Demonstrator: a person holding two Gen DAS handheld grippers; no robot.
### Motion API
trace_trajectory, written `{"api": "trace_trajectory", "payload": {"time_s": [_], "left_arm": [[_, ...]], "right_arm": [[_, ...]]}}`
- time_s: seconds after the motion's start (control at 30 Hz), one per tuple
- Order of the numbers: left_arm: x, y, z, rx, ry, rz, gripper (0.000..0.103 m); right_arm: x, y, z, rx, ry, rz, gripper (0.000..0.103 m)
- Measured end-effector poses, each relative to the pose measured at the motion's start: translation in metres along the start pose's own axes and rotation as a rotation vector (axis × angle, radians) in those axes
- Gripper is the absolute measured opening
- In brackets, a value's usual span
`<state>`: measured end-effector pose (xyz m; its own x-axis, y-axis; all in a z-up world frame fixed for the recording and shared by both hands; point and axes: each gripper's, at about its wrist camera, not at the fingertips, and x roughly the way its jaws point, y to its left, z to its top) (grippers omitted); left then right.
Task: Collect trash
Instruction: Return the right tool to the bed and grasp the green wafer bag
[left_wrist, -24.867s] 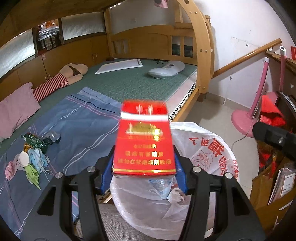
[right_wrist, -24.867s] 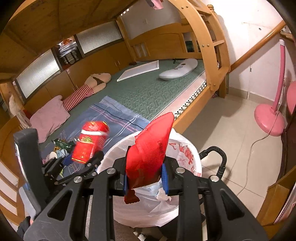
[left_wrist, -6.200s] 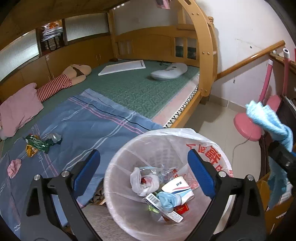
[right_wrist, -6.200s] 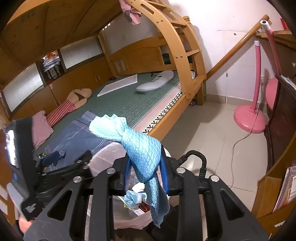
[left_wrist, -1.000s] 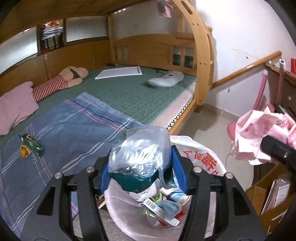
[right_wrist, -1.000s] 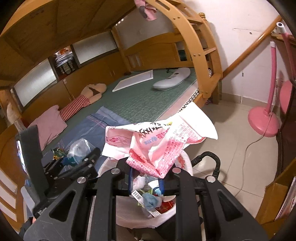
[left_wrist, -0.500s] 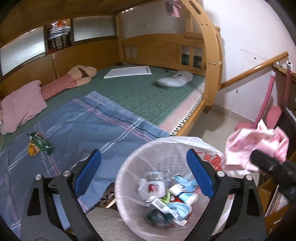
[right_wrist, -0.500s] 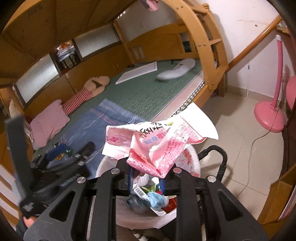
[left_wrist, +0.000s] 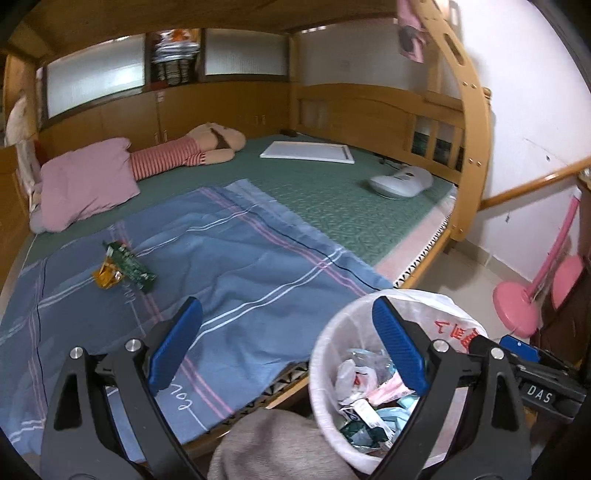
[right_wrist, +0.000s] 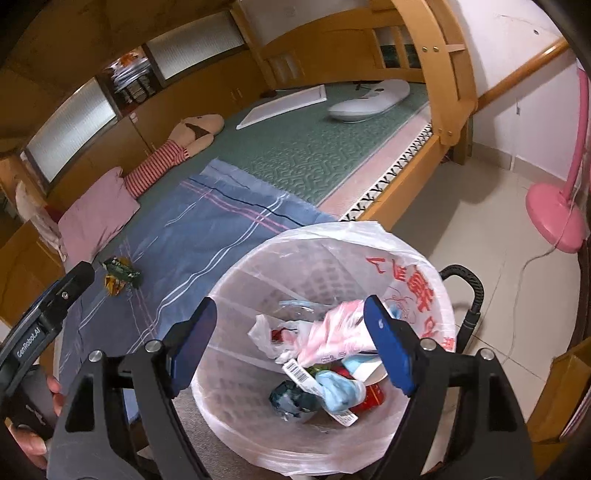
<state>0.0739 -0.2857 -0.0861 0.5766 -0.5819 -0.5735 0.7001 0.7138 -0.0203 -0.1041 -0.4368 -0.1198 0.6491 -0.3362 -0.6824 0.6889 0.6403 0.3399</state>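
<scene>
My right gripper (right_wrist: 291, 325) hangs over the white lined bin (right_wrist: 332, 236), its jaws opening. A crumpled pink wrapper (right_wrist: 332, 332) lies loose below them, on the trash in the bin, and the pads do not press on it. My left gripper (left_wrist: 284, 332) is open and empty, over the bed's edge just left of the bin (left_wrist: 325, 332). On the blue sheet (left_wrist: 240, 258), a green wrapper (left_wrist: 129, 264) and an orange wrapper (left_wrist: 107, 277) lie together to the far left. The right wrist view shows the same green wrapper (right_wrist: 122, 271).
A pink pillow (left_wrist: 85, 184), a striped doll (left_wrist: 184, 151), a white board (left_wrist: 306, 151) and a white device (left_wrist: 402, 182) lie farther back on the bed. The curved wooden bed post (left_wrist: 472, 147) and a pink fan base (right_wrist: 554, 218) stand to the right. A hand (right_wrist: 33, 443) holds the left tool.
The left gripper let its clear bag fall into the bin and swung left toward the bed. The right gripper sank over the bin and opened, and the pink wrapper dropped in.
</scene>
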Motion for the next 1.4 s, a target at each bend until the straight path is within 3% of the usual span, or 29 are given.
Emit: {"api": "trace_trajectory", "payload": {"time_s": [0.27, 0.37, 0.6, 0.73, 0.87, 1.07, 1.4], "left_arm": [[-0.012, 0.062, -0.013, -0.088, 0.006, 0.080, 0.093], [-0.020, 0.108, -0.027, -0.146, 0.017, 0.175, 0.093], [-0.036, 0.226, -0.057, -0.314, 0.067, 0.403, 0.093], [-0.048, 0.280, -0.072, -0.389, 0.084, 0.499, 0.093], [-0.051, 0.322, -0.085, -0.434, 0.101, 0.564, 0.093], [-0.041, 0.358, -0.100, -0.489, 0.140, 0.602, 0.093], [-0.036, 0.388, -0.111, -0.528, 0.156, 0.614, 0.093]], "right_arm": [[0.016, 0.047, 0.002, -0.107, 0.033, 0.069, 0.080], [0.035, 0.082, 0.003, -0.175, 0.066, 0.113, 0.080], [0.098, 0.196, 0.003, -0.373, 0.133, 0.254, 0.080], [0.151, 0.276, 0.001, -0.516, 0.171, 0.323, 0.080], [0.205, 0.337, 0.001, -0.608, 0.196, 0.334, 0.080], [0.279, 0.400, -0.003, -0.702, 0.242, 0.327, 0.080], [0.358, 0.440, -0.009, -0.801, 0.343, 0.282, 0.080]]}}
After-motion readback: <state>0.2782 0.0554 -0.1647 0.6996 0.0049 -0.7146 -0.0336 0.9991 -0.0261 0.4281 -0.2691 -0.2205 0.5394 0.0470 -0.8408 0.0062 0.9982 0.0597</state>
